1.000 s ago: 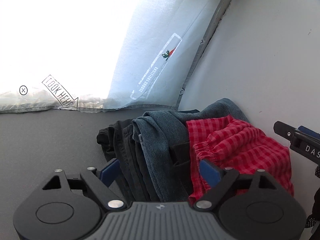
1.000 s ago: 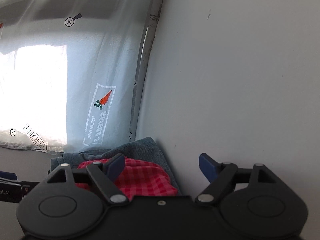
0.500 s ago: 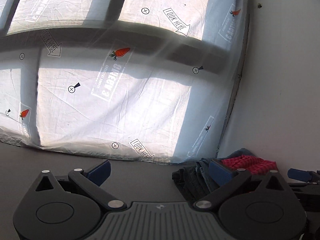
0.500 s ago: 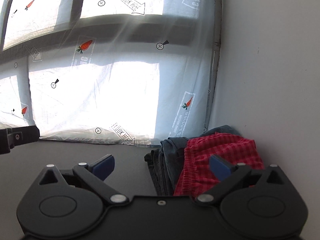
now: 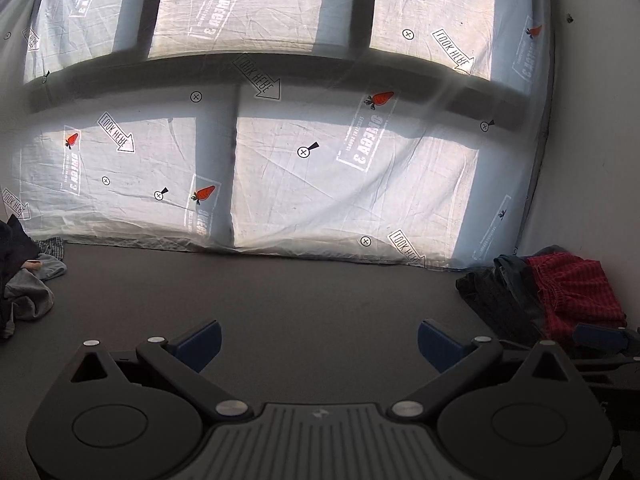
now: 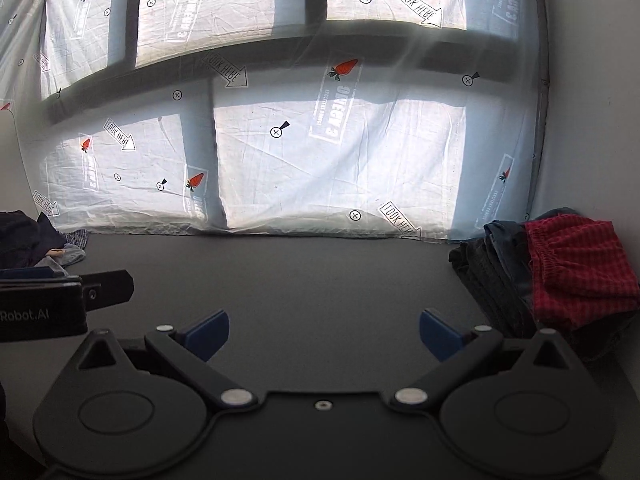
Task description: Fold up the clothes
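Both grippers have backed off the folded stack (image 6: 560, 276) in the far right corner; the red checked piece (image 6: 576, 268) is placed, so the next garment comes from the unfolded heap (image 5: 24, 292) at left. Two piles. Left gripper (image 5: 318, 340) and right gripper (image 6: 324, 334): jaws wide, empty, over grey table (image 6: 320, 280).

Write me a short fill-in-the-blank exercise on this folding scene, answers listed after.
1. The top garment on the folded stack is checked in black and ____.
2. Both the left gripper and the right gripper have their fingers ____.
3. The unfolded clothes lie at the table's ____ side.

Answers: red; open; left
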Available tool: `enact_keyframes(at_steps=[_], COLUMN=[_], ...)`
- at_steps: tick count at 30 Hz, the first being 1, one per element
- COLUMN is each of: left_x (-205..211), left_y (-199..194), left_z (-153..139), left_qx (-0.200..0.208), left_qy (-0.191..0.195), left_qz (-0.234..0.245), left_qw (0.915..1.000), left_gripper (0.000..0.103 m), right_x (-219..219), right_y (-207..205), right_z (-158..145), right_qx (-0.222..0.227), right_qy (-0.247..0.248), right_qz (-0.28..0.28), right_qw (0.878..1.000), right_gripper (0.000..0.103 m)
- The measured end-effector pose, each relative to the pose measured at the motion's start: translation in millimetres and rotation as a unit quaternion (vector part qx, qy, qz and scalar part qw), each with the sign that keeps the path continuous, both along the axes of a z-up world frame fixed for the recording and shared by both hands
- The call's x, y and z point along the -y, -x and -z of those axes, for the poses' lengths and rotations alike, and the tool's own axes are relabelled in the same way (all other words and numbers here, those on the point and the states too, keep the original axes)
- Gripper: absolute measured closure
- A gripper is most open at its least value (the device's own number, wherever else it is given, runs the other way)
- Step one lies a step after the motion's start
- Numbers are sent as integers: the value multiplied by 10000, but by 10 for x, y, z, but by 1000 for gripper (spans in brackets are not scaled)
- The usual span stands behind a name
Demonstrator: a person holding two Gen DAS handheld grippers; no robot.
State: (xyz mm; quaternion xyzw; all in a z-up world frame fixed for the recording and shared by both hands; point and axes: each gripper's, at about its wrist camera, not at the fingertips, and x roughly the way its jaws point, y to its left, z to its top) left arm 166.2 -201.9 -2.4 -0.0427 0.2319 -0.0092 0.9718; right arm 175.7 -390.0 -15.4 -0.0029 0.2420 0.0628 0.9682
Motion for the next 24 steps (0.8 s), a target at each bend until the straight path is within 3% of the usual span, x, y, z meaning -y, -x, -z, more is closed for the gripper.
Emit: enact_keyframes(at_steps=[11,24], left_x=[-1012,-1698], left_y=[914,1670], left_z=[35,130], left_qx=[-224,-563], left_qy=[-157,-167], left_qz=[18,222], left_qw=[9996,9980], left_gripper=[0,0], right_x=[-1130,-1879], right_y=[1003,1896], right_z=[58,159], right_qx=[-309,-490], right_qy=[10,78], right_qz=[48,225], right_qw=[9995,9985], right_gripper=[0,0])
